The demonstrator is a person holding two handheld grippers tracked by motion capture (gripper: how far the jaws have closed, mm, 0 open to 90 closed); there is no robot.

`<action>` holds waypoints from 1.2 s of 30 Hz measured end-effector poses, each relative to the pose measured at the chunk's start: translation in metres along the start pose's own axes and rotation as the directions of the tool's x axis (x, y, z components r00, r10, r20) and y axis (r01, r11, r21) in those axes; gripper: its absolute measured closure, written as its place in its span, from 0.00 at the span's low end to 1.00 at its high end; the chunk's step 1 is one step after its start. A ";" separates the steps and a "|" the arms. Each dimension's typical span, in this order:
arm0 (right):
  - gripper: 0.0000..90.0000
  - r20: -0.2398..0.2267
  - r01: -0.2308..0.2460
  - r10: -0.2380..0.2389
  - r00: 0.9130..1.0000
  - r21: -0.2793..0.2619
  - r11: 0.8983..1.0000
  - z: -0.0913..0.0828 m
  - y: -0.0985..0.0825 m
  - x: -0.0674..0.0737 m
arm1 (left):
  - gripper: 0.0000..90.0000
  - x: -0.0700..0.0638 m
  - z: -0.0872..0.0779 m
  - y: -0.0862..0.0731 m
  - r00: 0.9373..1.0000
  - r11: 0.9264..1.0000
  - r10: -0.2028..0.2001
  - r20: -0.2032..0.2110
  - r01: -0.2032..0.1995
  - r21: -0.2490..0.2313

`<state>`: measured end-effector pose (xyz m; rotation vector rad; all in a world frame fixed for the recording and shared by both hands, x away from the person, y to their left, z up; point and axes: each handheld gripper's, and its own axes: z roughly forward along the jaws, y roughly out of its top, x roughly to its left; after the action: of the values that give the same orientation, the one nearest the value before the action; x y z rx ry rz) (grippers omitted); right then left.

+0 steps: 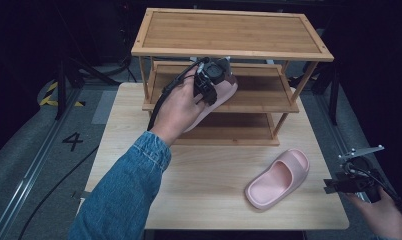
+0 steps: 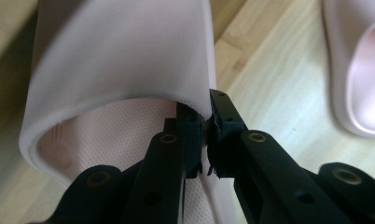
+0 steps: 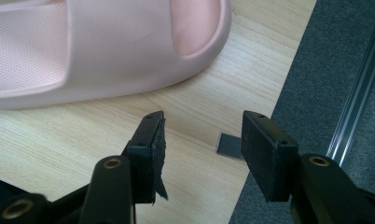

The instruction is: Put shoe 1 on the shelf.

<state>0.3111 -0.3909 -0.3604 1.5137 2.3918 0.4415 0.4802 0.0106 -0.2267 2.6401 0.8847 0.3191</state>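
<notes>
High view: the left gripper (image 1: pixel 212 80) carries a pink slipper (image 1: pixel 220 98) at the front edge of the middle shelf of a wooden rack (image 1: pixel 232 47) standing at the far side of the desk (image 1: pixel 204 170). The slipper's toe end rests on or just above that shelf while its heel end hangs out in front of it, under the hand. In the left gripper view, the jaws are clenched on the thin side edge of the slipper's strap (image 2: pixel 129 56), with only a narrow strip of soft material between the pads.

Risk 1: slip. The hold is on an edge, not across the body, and the slipper hangs to one side. A quick move or a knock against the shelf could twist it out of the jaws.

Risk 2: collision. The top shelf sits close above the gripper. Pushing deeper could strike the gripper body or its cable against the top shelf's frame and shift the rack.

Risk 3: early release. If the jaws let go with the heel overhanging, the slipper would probably tip off the shelf onto the desk.

The right gripper (image 1: pixel 341 184) waits at the desk's right edge, jaws released and holding nothing, beside the second slipper (image 1: pixel 278 177) lying flat on the desk. In the right gripper view, one pad (image 3: pixel 158 154) looks torn, which may weaken a later hold.
</notes>
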 end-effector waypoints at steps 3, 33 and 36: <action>0.56 0.001 -0.002 0.002 1.000 -0.001 1.000 0.000 -0.001 0.000 | 0.94 0.002 0.002 0.002 1.000 1.000 0.014 -0.023 -0.013 0.011; 0.54 -0.016 0.033 -0.033 0.999 -0.006 0.999 0.005 0.014 0.005 | 0.76 0.020 -0.060 -0.075 0.991 0.992 -0.122 0.048 0.120 0.030; 0.54 -0.017 0.033 -0.033 0.999 -0.007 0.999 0.005 0.014 0.006 | 0.87 0.032 -0.056 -0.087 0.988 0.986 -0.154 0.021 0.152 0.075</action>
<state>0.3223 -0.3789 -0.3601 1.4720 2.4222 0.4562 0.4407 0.1093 -0.2052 2.6157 1.1022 0.2163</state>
